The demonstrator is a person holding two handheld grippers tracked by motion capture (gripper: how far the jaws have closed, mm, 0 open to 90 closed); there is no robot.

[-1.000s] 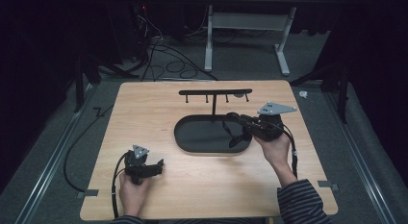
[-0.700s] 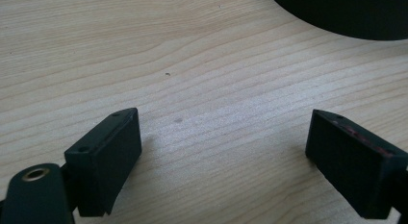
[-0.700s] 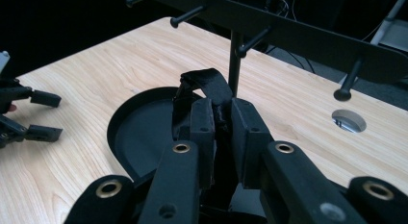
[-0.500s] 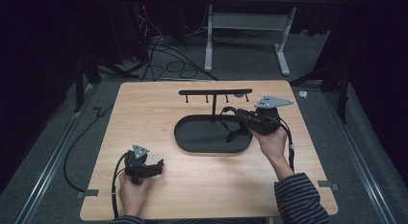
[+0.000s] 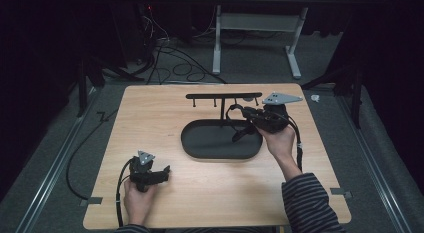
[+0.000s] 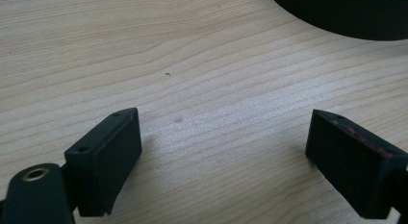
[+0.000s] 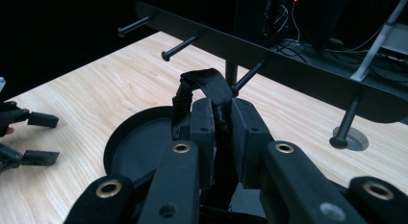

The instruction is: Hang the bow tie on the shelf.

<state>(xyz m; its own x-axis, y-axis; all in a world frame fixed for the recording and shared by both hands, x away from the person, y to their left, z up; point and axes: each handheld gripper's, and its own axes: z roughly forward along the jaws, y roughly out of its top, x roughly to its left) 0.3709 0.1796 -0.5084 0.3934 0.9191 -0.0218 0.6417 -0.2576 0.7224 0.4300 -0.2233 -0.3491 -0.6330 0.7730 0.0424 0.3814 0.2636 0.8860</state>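
Note:
My right gripper point(image 5: 246, 116) is shut on a black strap point(image 5: 240, 134) and holds it over the far right end of the black oval tray point(image 5: 200, 149). The right gripper view has the strap point(image 7: 204, 82) looping up out of the closed right gripper point(image 7: 221, 113), just short of a peg on the black peg rack point(image 7: 269, 56). The rack point(image 5: 223, 96) stands behind the tray. My left gripper point(image 5: 164, 172) rests near the table's front left, open. In its own view the left gripper point(image 6: 223, 152) has only bare wood between its jaws.
The wooden table point(image 5: 150, 118) has free room left of the tray and along the front. A round grommet point(image 7: 350, 137) sits in the tabletop beside the rack. Cables and a desk frame point(image 5: 255, 33) lie on the floor beyond the far edge.
My right gripper has risen and moved toward the rack with the strap still in it, so the strap hangs higher over the tray. The left gripper has stayed put.

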